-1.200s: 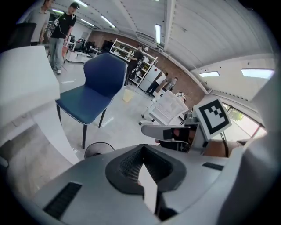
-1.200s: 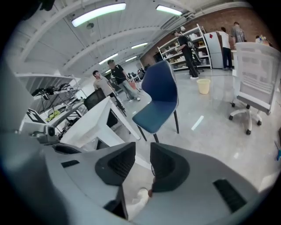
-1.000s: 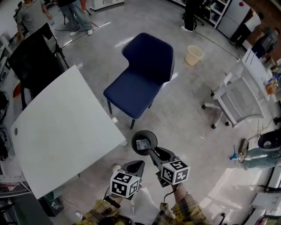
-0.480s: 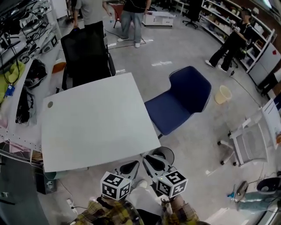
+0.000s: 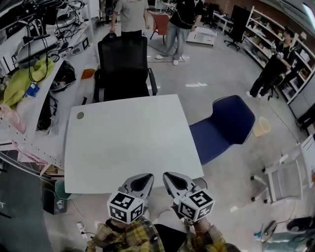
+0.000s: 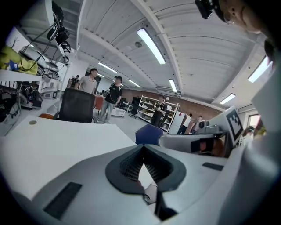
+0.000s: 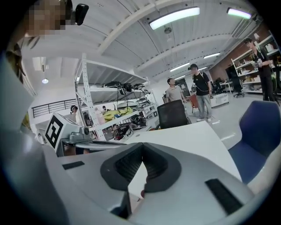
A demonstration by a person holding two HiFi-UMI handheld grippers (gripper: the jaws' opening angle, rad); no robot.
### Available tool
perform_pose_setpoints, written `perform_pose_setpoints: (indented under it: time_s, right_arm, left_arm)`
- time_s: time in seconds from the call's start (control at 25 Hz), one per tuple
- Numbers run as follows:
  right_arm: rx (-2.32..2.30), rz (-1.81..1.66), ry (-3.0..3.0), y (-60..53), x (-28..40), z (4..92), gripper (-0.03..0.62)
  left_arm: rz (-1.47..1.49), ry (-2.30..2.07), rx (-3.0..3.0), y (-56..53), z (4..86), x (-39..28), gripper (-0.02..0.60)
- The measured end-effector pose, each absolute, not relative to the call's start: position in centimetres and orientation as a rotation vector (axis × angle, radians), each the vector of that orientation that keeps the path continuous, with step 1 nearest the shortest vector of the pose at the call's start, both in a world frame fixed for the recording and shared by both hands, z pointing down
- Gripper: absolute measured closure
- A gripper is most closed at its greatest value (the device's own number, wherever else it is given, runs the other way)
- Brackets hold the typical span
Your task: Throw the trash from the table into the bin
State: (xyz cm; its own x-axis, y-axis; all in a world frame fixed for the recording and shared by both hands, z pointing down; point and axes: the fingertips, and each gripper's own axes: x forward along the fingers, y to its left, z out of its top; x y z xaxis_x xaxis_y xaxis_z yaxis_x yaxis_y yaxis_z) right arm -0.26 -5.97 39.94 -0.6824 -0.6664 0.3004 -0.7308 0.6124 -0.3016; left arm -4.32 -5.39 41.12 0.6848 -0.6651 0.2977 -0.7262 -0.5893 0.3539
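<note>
The white table [image 5: 128, 142] lies bare in the head view, with only a round grommet [image 5: 79, 115] near its far left corner; I see no trash on it. My left gripper [image 5: 146, 176] and right gripper [image 5: 166, 175] hover side by side at the table's near edge, pointing across it. Both are shut and hold nothing. The right jaws have just been closing, with nothing between them. In the left gripper view the left gripper [image 6: 142, 146] has its pads meeting over the tabletop; the right gripper [image 7: 142, 145] shows the same. A dark sliver by the table's near right corner may be the bin [image 5: 201, 183].
A blue chair [image 5: 224, 128] stands at the table's right side and a black office chair [image 5: 123, 66] at its far side. A cluttered bench [image 5: 34, 64] runs along the left. A beige bucket [image 5: 261, 126], a white chair [image 5: 283, 179] and people [image 5: 130, 15] are further off.
Both grippers rose from over the black bin, where a wrapper lay, to the table's near edge. The right jaws closed. The view swung onto the table and the bin slid almost out of sight.
</note>
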Motion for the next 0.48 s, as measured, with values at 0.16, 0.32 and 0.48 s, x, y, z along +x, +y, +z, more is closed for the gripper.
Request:
perform_pose_setpoints:
  time_s: [0.16,0.32,0.48]
  right_arm:
    - [1.207,0.645,-2.669,-7.7,-2.8,40.4,0.594]
    - [1.234,0.656,-2.653,-8.7,-4.3,40.7,0.594]
    - [1.224,0.632,-2.645,-9.1,-5.6,40.5,0.595]
  left_arm:
    - [0.187,-1.068,2.467,-6.7,41.0,-7.0,0.575]
    - [0.185,-1.044,2.483,-7.1,40.9,-8.4,0.575]
    - [0.186,-1.013,2.485,-7.6,41.4,-9.2,0.575]
